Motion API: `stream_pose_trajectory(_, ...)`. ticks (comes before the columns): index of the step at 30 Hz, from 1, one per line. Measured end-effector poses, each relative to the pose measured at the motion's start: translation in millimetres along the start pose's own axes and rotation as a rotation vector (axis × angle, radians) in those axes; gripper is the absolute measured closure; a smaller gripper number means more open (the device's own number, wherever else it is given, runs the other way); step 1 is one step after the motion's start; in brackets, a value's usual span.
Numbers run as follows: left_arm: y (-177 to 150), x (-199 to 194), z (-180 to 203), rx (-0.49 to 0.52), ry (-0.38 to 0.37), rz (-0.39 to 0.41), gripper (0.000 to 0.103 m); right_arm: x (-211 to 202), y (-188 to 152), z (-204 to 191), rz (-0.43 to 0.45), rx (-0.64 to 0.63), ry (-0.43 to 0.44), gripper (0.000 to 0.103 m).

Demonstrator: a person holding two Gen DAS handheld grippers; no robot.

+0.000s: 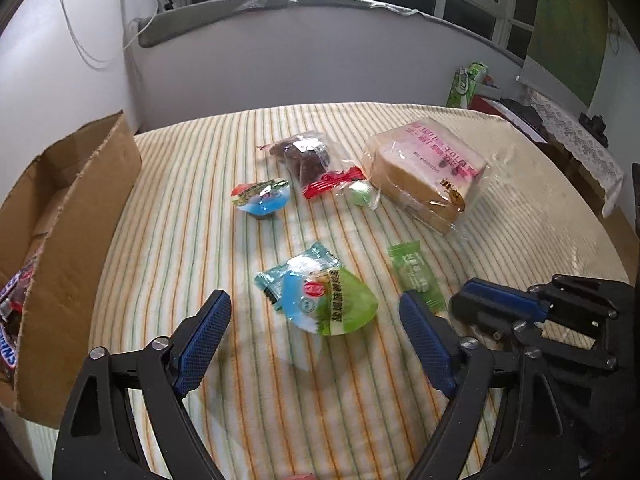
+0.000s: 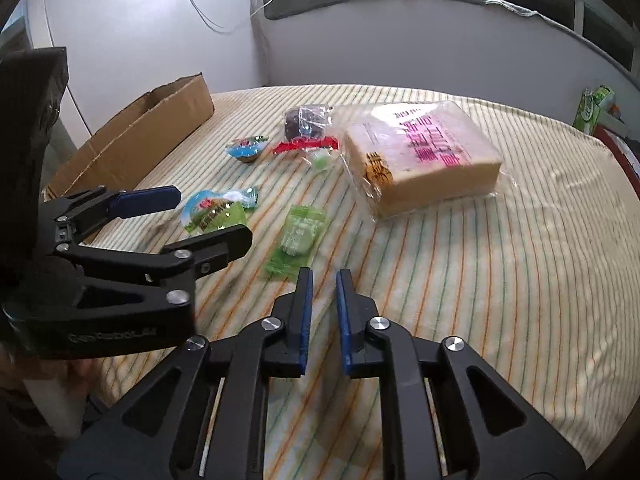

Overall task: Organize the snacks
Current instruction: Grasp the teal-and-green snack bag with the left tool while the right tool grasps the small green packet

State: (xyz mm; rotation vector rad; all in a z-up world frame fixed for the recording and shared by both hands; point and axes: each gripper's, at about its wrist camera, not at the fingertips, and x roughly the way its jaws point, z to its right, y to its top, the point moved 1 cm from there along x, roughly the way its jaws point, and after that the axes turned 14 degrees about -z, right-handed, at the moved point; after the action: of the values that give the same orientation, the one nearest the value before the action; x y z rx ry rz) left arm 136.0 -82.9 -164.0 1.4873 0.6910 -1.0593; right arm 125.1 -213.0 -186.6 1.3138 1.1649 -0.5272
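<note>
Snacks lie on a striped cloth table. My left gripper point(image 1: 314, 312) is open wide, its fingers either side of a blue-green jelly cup point(image 1: 326, 300), just above it; the cup also shows in the right wrist view point(image 2: 214, 210). My right gripper point(image 2: 323, 280) has its jaws nearly closed with nothing between them, hovering near a green candy wrapper point(image 2: 298, 236), also in the left wrist view point(image 1: 416, 276). Farther back lie a small blue jelly cup point(image 1: 262, 198), a dark snack pack with a red seal point(image 1: 310, 158), a small green sweet point(image 1: 360, 194) and a wrapped bread block point(image 1: 426, 172).
An open cardboard box point(image 1: 76, 216) stands at the table's left edge with chocolate bars point(image 1: 12, 312) inside; it also shows in the right wrist view point(image 2: 136, 140). A green carton point(image 1: 466, 82) and a lace-covered shelf point(image 1: 572, 136) sit beyond the table's far right.
</note>
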Motion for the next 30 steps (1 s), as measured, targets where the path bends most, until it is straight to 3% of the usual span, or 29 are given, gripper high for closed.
stream_pose_trajectory(3,3.7,6.6,-2.9,0.000,-0.018,-0.020,0.044,0.6,6.2,-2.7,-0.003,-0.036,0.022,0.055)
stream_pose_trajectory(6,5.9,5.3,-7.8,0.007,-0.039,-0.018,0.066,0.7,7.8,1.4,-0.006,-0.027,0.028,0.051)
stream_pose_trajectory(14,-4.4,-7.9,-14.6,0.022,-0.063,-0.006,0.072,5.0,11.3,-7.1,-0.017,-0.029,0.021,0.051)
stream_pose_trajectory(21,-13.4,-32.8,-36.8,-0.043,-0.068,0.044,0.072,21.6,25.2,-26.8,-0.044,-0.011,-0.085,0.052)
stream_pose_trajectory(23,-13.6,-38.5,-39.3,-0.047,-0.068,0.056,0.072,23.5,25.8,-29.2,-0.045,0.006,-0.130,0.061)
stream_pose_trajectory(24,-14.0,-42.5,-41.9,-0.055,-0.062,0.065,0.072,23.7,26.0,-29.9,-0.046,0.011,-0.143,0.073)
stream_pose_trajectory(25,-14.1,-44.8,-45.6,-0.062,-0.059,0.072,0.072,22.8,25.8,-29.6,-0.046,0.019,-0.140,0.079)
stream_pose_trajectory(30,-16.2,-52.9,-52.3,-0.066,-0.075,0.092,0.072,19.9,23.0,-32.4,-0.040,0.018,-0.143,0.080)
